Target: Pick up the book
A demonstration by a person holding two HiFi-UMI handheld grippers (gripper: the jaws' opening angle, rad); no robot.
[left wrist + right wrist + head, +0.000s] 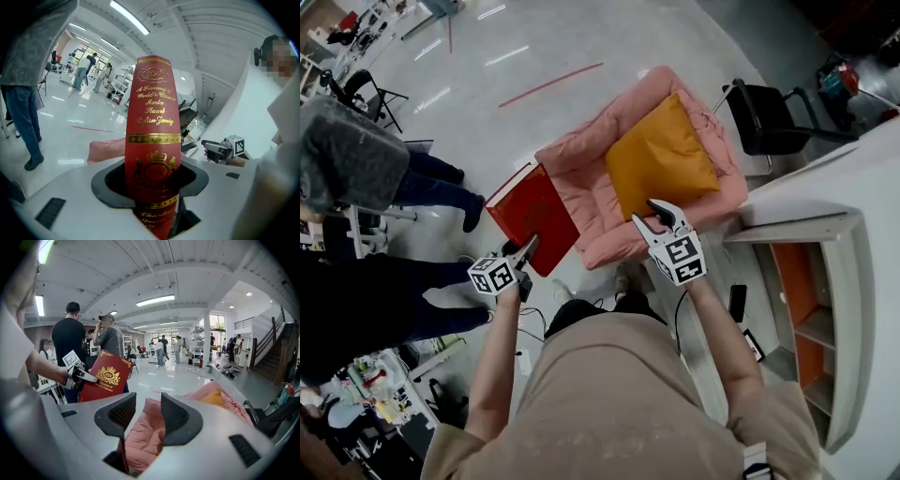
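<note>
Left gripper (528, 247) jaws are clamped on the red, gold-lettered hardcover book (530, 214). Right gripper (654, 216) jaws stand apart, empty. A pink padded armchair (581, 178) holds an orange square cushion (661, 159).

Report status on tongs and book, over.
Left tongs shut on red book, held up beside pink armchair. Right tongs open, empty, above armchair's front. Nothing in the way.

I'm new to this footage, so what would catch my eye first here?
A red book with gold lettering stands out, clamped in the left gripper beside a pink padded chair. The chair sits on the floor and holds an orange cushion. The right gripper hovers open and empty near its front edge.
</note>
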